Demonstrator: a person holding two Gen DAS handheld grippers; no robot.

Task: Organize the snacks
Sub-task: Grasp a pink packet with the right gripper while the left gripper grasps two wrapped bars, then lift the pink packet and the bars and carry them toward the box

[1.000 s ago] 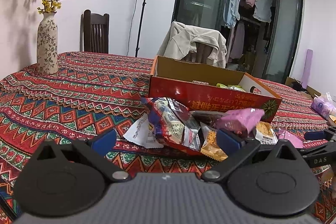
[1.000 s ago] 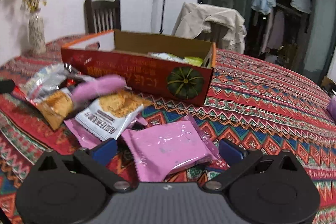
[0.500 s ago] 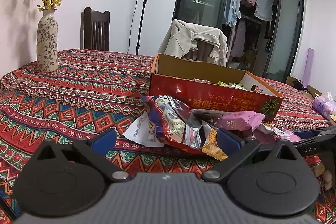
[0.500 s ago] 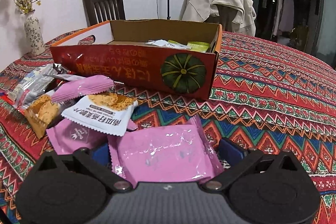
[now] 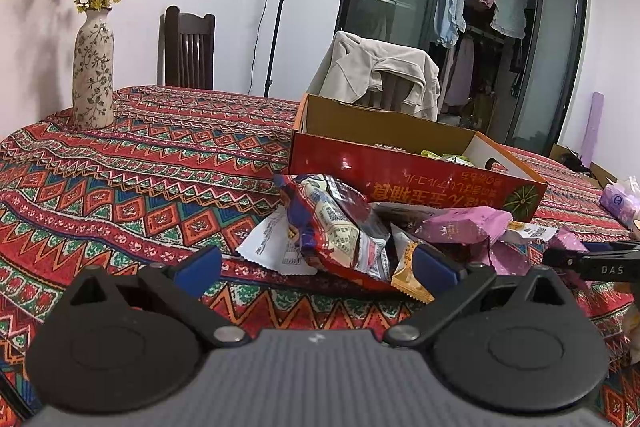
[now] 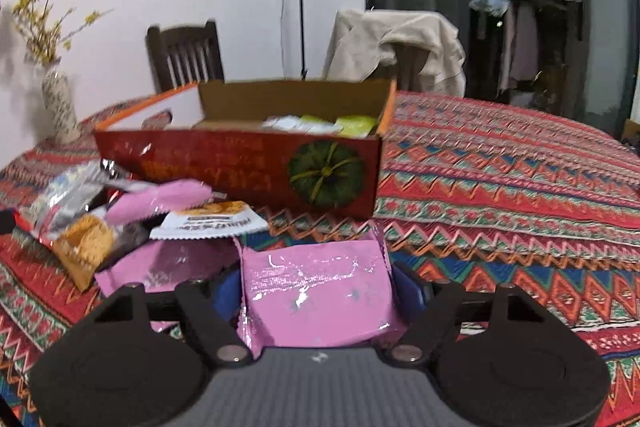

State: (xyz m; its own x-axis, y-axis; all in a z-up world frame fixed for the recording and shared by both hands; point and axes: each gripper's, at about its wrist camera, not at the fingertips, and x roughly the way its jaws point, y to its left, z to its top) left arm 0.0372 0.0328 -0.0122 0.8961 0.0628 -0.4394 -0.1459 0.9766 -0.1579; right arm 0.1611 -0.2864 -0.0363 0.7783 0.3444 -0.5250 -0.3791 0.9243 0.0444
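Snack packets (image 5: pixel 384 239), glossy crinkled foil with serrated ends, are lying heaped at centre frame before one red cardboard box (image 5: pixel 404 173). One flat pink packet (image 6: pixel 316 293) is sitting pinched between the pads of the right gripper (image 6: pixel 316 297), low centre in its view. Left gripper (image 5: pixel 316 263) is hovering spread wide over the woven zigzag tablecloth (image 5: pixel 132 183). One ceramic vase (image 5: pixel 93 67) is standing upper left.

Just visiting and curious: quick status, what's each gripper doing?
Right gripper shut on pink snack packet. Left gripper open, holding nothing. Red box ahead; loose snack pile beside the path.
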